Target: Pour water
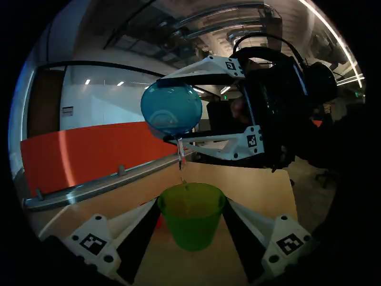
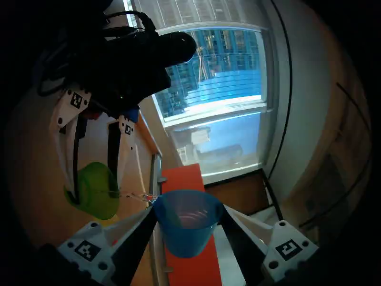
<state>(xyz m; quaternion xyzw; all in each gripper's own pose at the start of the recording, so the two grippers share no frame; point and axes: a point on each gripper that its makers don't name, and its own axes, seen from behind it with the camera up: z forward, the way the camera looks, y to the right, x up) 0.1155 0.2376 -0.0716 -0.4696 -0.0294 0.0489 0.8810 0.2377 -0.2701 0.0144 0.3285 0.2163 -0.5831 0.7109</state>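
A green cup [image 1: 192,221] stands upright between the fingers of my left gripper [image 1: 192,205], which is shut on it just above the wooden table [image 1: 257,183]. Above it my right gripper [image 1: 164,110] is shut on a blue cup [image 1: 171,108] tipped on its side. A thin stream of water [image 1: 181,155] falls from the blue cup's rim into the green cup. In the right gripper view the blue cup [image 2: 186,221] sits between my right gripper's [image 2: 187,209] fingers. The stream [image 2: 133,194] runs across to the green cup [image 2: 94,190], held in the left gripper [image 2: 94,193].
An orange partition [image 1: 95,152] runs along the table's far edge, with a glass wall behind it. A hand in a black glove [image 1: 285,109] holds the right gripper. A large window [image 2: 214,95] is beyond the table. A small red object [image 1: 159,221] lies beside the green cup.
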